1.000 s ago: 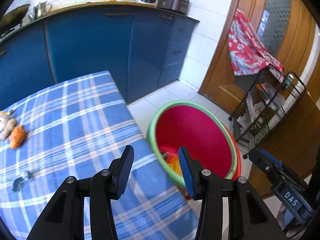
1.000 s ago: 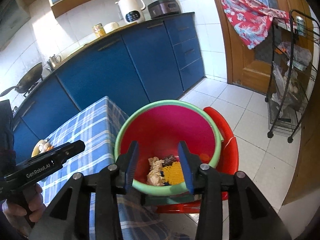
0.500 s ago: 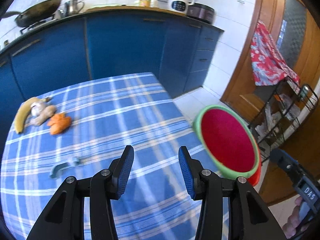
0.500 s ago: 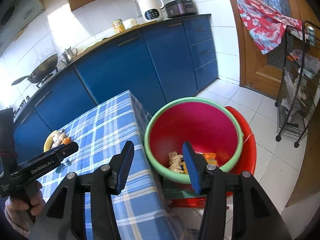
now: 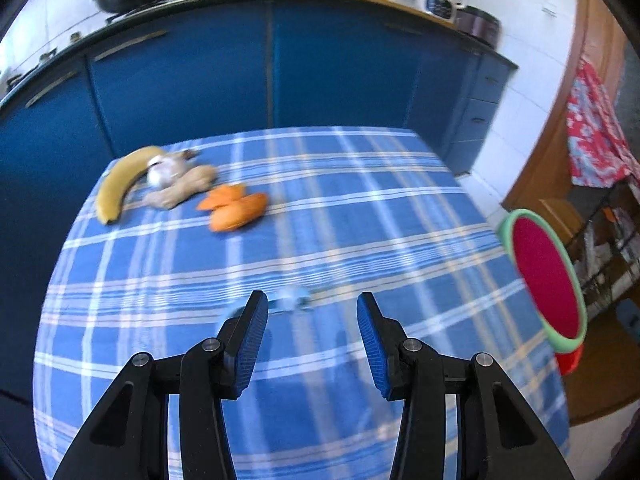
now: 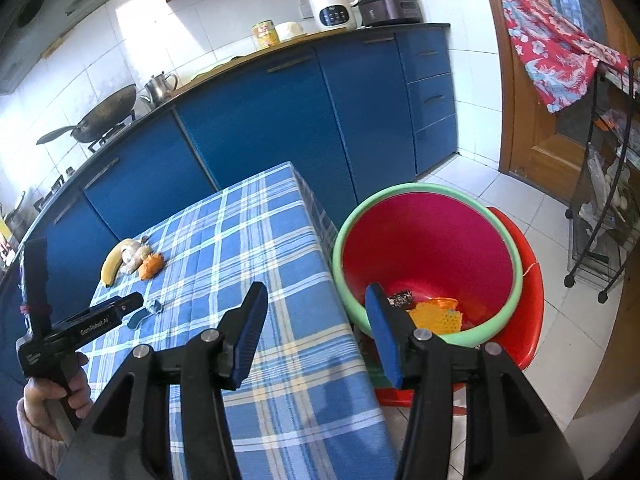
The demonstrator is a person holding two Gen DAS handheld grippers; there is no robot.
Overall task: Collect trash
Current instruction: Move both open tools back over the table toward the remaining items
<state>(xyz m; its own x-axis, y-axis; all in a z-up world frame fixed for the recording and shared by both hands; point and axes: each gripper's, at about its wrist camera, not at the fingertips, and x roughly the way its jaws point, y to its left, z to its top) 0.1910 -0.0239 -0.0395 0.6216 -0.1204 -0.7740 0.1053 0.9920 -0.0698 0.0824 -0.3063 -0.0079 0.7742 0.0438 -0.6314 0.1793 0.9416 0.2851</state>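
Banana (image 5: 120, 184): 1
Orange peels (image 5: 234, 208): 2
Blue scrap (image 5: 294, 300): 1
Bin (image 6: 428, 256): 1
Left gripper (image 5: 312, 328): released, empty
Right gripper (image 6: 316, 320): just widened, empty

Two grippers, the left gripper (image 5: 308, 312) and right gripper (image 6: 316, 300), are hovering; one banana (image 5: 116, 184), one ginger root (image 5: 182, 192), perhaps two orange peels (image 5: 236, 210) and one small wrapper (image 5: 294, 300) are lying on the tablecloth (image 5: 360, 220); one bin (image 6: 428, 248) is standing alongside.

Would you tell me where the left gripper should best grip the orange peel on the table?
Probably across the raised middle of the orange peel, coming down from above; it lies low on the tablecloth, apart from the ginger. The left gripper is open.
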